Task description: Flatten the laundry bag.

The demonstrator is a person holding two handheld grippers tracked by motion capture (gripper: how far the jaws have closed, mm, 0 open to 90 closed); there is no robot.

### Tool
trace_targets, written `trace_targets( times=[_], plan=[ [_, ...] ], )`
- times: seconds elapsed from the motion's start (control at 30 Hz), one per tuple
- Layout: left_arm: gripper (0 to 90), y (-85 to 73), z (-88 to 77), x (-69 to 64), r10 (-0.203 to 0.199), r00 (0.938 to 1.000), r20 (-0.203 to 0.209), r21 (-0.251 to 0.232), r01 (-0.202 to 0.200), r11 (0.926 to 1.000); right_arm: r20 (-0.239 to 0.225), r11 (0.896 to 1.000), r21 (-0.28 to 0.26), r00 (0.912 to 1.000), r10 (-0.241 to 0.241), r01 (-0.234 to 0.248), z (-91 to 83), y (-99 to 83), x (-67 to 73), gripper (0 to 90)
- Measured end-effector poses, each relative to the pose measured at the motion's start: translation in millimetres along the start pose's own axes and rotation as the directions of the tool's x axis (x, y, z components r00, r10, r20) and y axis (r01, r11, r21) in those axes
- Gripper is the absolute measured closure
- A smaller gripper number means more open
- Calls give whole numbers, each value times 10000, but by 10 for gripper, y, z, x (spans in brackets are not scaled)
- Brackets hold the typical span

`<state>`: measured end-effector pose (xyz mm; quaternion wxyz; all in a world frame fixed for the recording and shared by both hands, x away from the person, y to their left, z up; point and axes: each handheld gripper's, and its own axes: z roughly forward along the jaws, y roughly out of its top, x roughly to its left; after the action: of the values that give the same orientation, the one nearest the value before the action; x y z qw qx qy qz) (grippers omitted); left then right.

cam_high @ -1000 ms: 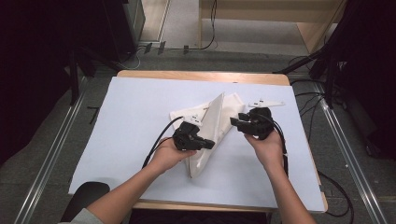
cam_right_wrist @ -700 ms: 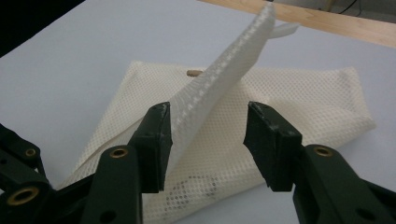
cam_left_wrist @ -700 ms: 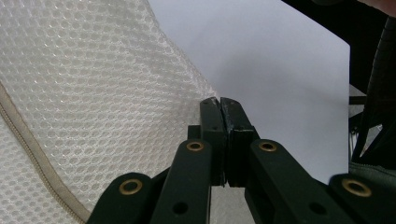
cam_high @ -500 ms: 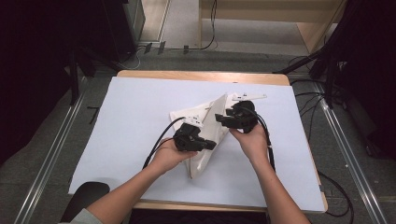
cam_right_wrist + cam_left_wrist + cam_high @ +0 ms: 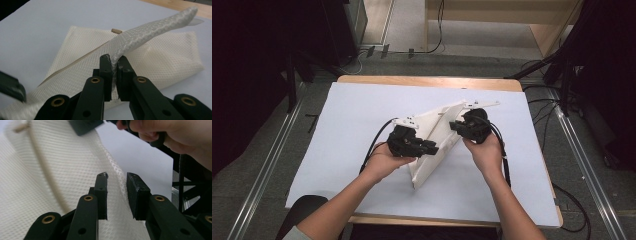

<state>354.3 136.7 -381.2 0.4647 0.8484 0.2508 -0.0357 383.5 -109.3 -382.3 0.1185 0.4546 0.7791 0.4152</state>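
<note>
A white net bag (image 5: 432, 145) lies in the middle of the bench (image 5: 352, 125), on a pale sheet that covers most of the top. The bag is made of fine mesh cloth. One part of it is lifted off the sheet, so it stands up like a small tent, and the rest lies flat.

The left claw (image 5: 432, 148) is at the near side of the bag, held in the person's left hand (image 5: 384, 161). In the left gripper view its two black jaws are spread apart. A fold of the mesh runs up between them, but the pads do not press on it — there is a gap on each side. These jaws have just been opening.

The right claw (image 5: 454, 126) is at the far right side of the bag, held in the right hand (image 5: 484, 150). In the right gripper view its jaws are pinching a bunched-up edge of the bag (image 5: 130, 42). The pads squeeze the cloth tight, and the edge rises from the claw like a thick rope. These jaws have just been closing on it.

Behind that raised edge the flat part of the bag rests on the sheet. A small tan tip (image 5: 116, 31) pokes out near the fold — I cannot tell what it is.

A black cable (image 5: 374, 145) trails back from the left claw.
</note>
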Motion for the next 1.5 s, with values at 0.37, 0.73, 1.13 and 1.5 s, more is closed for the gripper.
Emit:
trace_targets(
  times=[0.37,0.73,1.13,1.5],
  plan=[
    [647,21,-287,206,-615,9967,-529,-427,593,9973,245,9994,-177,9993,294,-290,-350,-289,-117,866],
    [621,-124,-211,497,-1126,9831,-1442,81,1150,9933,581,9966,76,9949,820,-825,-588,-708,-281,835],
    [582,-184,-161,686,-1297,9729,-1912,262,1372,9902,1477,9942,-647,9845,944,-856,-1037,-890,-358,556],
    [535,-272,-129,794,-1423,9607,-2385,611,1611,9851,1581,9924,-790,9818,1055,-939,-1112,-879,-470,644]
  ],
)
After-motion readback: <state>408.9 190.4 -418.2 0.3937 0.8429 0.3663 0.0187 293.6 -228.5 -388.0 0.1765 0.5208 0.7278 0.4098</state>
